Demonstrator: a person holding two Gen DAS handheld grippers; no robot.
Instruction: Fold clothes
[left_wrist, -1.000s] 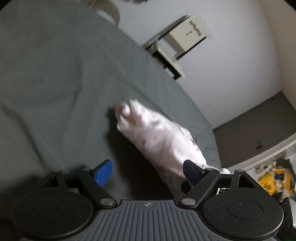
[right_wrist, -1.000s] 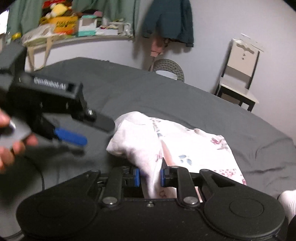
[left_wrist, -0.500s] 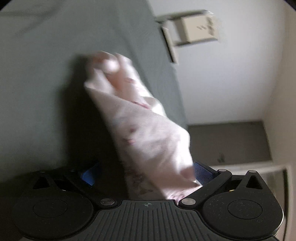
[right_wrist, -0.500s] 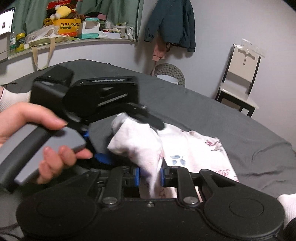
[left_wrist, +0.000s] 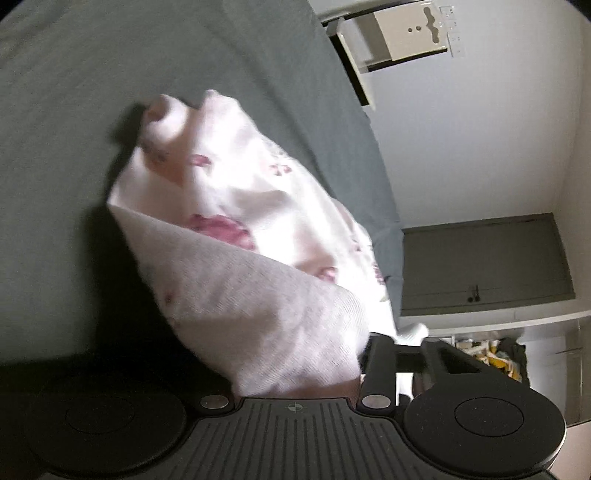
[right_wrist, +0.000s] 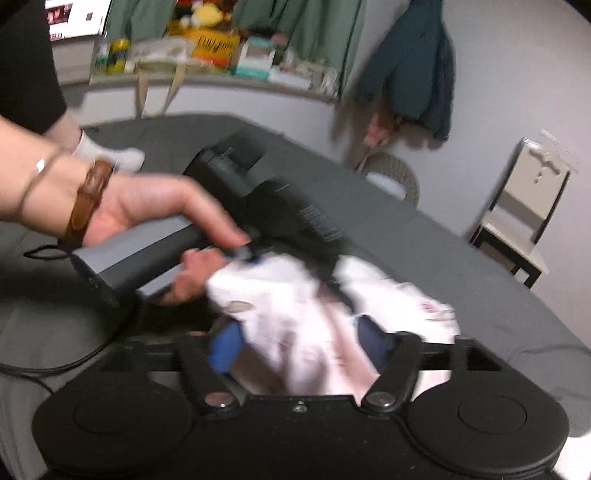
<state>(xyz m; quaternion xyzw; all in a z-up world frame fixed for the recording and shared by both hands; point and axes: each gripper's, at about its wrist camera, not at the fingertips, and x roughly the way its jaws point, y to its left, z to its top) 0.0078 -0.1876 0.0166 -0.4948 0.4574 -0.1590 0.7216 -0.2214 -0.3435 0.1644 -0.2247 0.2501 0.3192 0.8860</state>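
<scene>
Grey bedcover (left_wrist: 110, 92) spread wide under everything, pale wall behind. At the right gripper (right_wrist: 299, 343), blue pads well apart, pinching nothing; white cotton garment with pink flower print (right_wrist: 295, 314) slumped loose in the gap, badly blurred. At the left gripper (left_wrist: 291, 362), jaw state impossible to call: cloth heaped right over the front, both pads hidden, only one black linkage arm poking out on one side. From the right camera, tips of that left tool buried in the upper edge of the garment, left hand (right_wrist: 147, 210) wrapped round the grey handle, brown leather strap (right_wrist: 88, 199) on the wrist. Garment itself bunched, apparently lifted off the cover at the near end between the two tools, the rest trailing down onto the bed. Further out: thin black cable (right_wrist: 55, 365) on the cover, white wooden chair (right_wrist: 528, 206) by the wall, dark teal jacket (right_wrist: 410, 74) hanging up, cluttered shelf beyond. Probably a regrip in the middle of a fold, nowhere near a tidy result yet. Risks from here: with the right side holding nothing, the whole weight possibly on one uncertain pinch, one slip there meaning a dropped bundle and a lost fold. Closing the right pads blind on this wad likely to catch several layers at once, dragging in a crease or twisting the panel. Tools very close together too, a knock between fingers a real chance. Cable close by the left wrist, liable to snag on a wide sweep.
</scene>
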